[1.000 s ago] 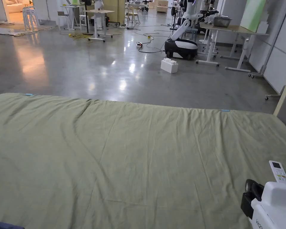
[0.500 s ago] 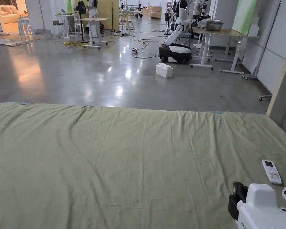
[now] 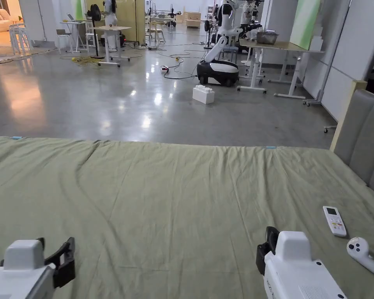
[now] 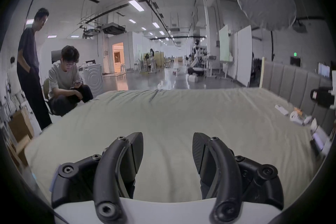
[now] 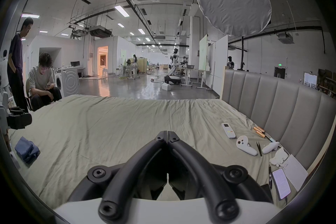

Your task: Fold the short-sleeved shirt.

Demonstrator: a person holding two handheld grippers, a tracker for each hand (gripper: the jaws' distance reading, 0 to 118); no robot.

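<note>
Far to the left, near the bed's edge, a small blue bundle of cloth [image 5: 27,148] lies crumpled on the green sheet [image 3: 174,202]; it is probably the short-sleeved shirt, though it is too bunched to be sure. The left gripper [image 4: 167,152] hovers over the sheet with its jaws spread apart and nothing between them. The right gripper [image 5: 167,134] sits further right, its jaws pressed tip to tip and empty. Beyond it, by the grey headboard [image 5: 272,100], lie a remote [image 5: 228,130], two white controllers [image 5: 245,145] and a phone [image 5: 281,183].

The step in hand looks like fetching the bundle. To do it well, the left gripper should reach across and pinch a hem or shoulder seam, not the middle of the heap, while the right gripper opens before it arrives. The cloth should then be spread on the bare middle of the sheet, well apart from the remote
</note>
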